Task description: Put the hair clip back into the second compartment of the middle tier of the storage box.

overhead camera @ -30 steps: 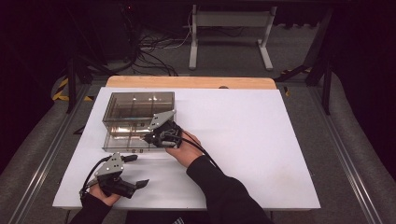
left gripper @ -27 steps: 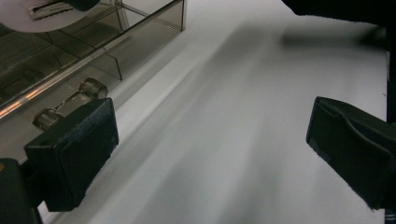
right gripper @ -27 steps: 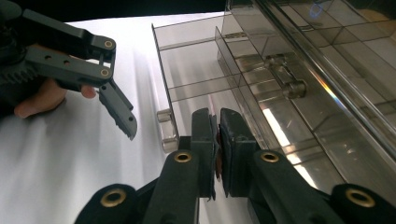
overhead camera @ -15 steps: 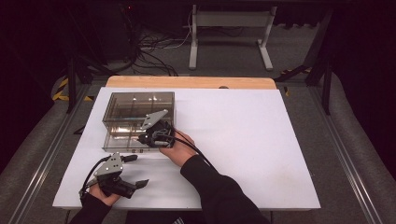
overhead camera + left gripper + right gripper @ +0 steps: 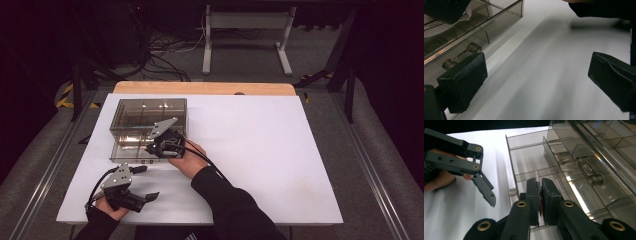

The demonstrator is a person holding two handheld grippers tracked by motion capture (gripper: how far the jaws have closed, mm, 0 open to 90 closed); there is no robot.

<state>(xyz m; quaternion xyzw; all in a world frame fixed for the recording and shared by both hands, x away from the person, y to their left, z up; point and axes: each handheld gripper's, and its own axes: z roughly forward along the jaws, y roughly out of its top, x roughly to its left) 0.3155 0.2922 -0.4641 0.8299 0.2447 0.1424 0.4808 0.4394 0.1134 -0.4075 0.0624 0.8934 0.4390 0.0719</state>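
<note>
Your left tool [image 5: 142, 192] sits nearest you, close to the bench's [image 5: 280, 150] front-left corner, resting low with its jaws spread wide and nothing between them. In the left gripper view those jaws frame bare white surface, with the drawer's small knobs [image 5: 474, 47] just beyond one pad.

Farther in, your right tool [image 5: 152, 148] reaches over the pulled-out drawer [image 5: 125, 152] of the smoky clear organiser box [image 5: 147, 112] that stands toward the bench's back-left corner. Its jaws are pressed together on a thin pale card or slip [image 5: 537, 175], whose edge pokes up between the pads, above one of the drawer's divided compartments. What the slip is exactly, you cannot tell from here.

The grip is on a very thin edge, so the slip could slide or tilt out if you loosen too early, and land across a divider instead of inside one cell. A nudge of the tool against the drawer's wall could also push the light box along the bench, since your left tool is not bracing it.
</note>
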